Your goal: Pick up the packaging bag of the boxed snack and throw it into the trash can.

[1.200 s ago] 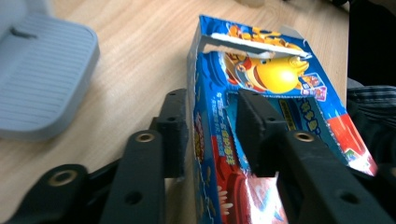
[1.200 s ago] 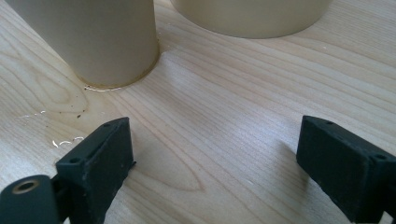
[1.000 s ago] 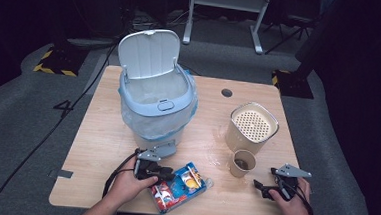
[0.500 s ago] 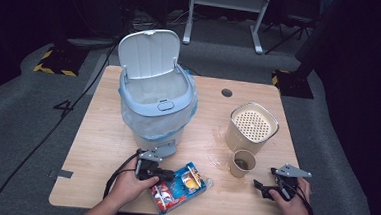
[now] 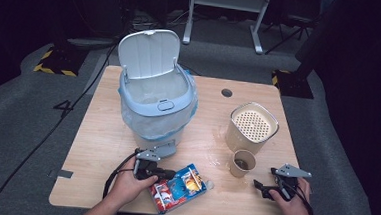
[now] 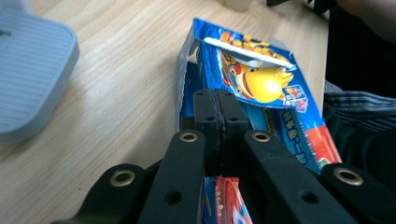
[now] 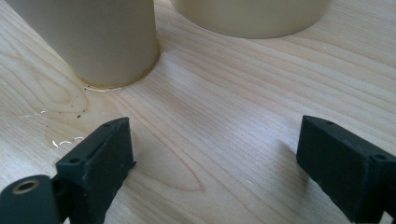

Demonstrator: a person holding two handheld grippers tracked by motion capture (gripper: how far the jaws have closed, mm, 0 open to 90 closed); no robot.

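Flat blue-and-red printed snack packet (image 5: 179, 187), lower centre of the high view, long axis slanted toward upper right, clamped at its left end by left gripper (image 6: 217, 109); right gripper (image 7: 215, 163), lower right, jaws held apart, nearer tan paper cup (image 5: 242, 163).

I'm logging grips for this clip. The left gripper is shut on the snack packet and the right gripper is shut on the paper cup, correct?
Not quite. The left gripper is shut on the snack packet, but the right gripper is open, its jaws spread wide over bare table. The right gripper view shows the paper cup standing ahead of it, untouched.
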